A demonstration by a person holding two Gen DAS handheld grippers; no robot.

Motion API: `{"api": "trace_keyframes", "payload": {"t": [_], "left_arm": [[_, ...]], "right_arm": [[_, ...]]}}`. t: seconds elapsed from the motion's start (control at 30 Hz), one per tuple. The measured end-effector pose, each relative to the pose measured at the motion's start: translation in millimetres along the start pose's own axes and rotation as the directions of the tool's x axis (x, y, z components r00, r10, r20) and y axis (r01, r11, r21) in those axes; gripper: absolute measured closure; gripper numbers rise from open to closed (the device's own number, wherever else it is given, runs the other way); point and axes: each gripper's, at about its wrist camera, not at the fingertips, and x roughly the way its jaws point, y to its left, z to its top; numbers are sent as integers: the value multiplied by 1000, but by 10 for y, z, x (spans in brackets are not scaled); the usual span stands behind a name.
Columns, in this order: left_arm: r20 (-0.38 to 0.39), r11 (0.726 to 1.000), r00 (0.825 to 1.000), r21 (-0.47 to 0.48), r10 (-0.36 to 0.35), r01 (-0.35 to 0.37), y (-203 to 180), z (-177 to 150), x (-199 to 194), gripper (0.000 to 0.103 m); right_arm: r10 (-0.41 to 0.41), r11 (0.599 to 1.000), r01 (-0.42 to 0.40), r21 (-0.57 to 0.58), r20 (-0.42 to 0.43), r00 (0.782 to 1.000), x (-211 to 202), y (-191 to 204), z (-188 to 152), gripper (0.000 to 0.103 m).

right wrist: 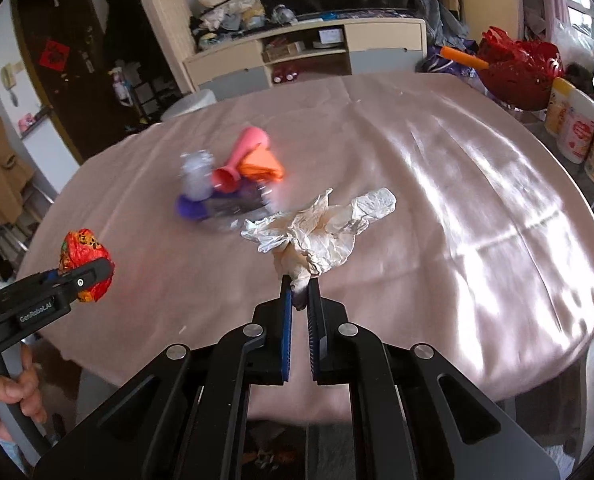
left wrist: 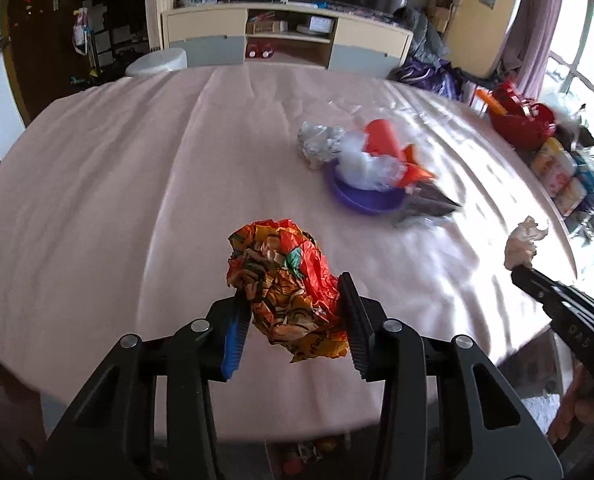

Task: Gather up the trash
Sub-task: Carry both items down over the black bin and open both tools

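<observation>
The left gripper (left wrist: pixel 297 312) clamps a crumpled orange wrapper (left wrist: pixel 285 284); the right gripper (right wrist: pixel 301 292) pinches crumpled white paper (right wrist: pixel 321 232). The purple bowl (left wrist: pixel 357 200) of trash is motion-blurred, its contents indistinct.

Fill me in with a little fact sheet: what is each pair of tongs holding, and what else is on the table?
left tongs: shut on a crumpled orange-red wrapper, lifted off the cloth
right tongs: shut on a crumpled white paper, pinched at its lower end
table: round, covered by a pink cloth
still on the table: a purple bowl heaped with trash, with a silver foil wad beside it
table's far right edge: red bag and bottles
</observation>
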Motion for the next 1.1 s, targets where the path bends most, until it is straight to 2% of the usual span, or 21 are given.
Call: {"api": "trace_keyframes", "payload": {"t": [0.23, 0.53, 0.8, 0.9, 1.1], "left_arm": [[16, 999, 999, 8, -33, 33, -89, -456, -536, 63], [13, 998, 999, 48, -35, 34, -161, -996, -884, 62], [-82, 998, 996, 47, -42, 46, -153, -1723, -665, 62], [-110, 997, 993, 55, -43, 49, -164, -1909, -573, 62], [-182, 993, 979, 46, -95, 105, -167, -2197, -357, 62]], "right_arm": [[54, 999, -54, 1, -10, 998, -428, 94, -418, 95], [81, 996, -84, -28, -87, 993, -523, 256, -977, 94], [77, 996, -84, -34, -168, 983, -405, 336, -1420, 94], [74, 996, -82, -33, -196, 978, -351, 348, -1595, 94], [57, 997, -68, -36, -249, 967, -232, 381, -1844, 94]]}}
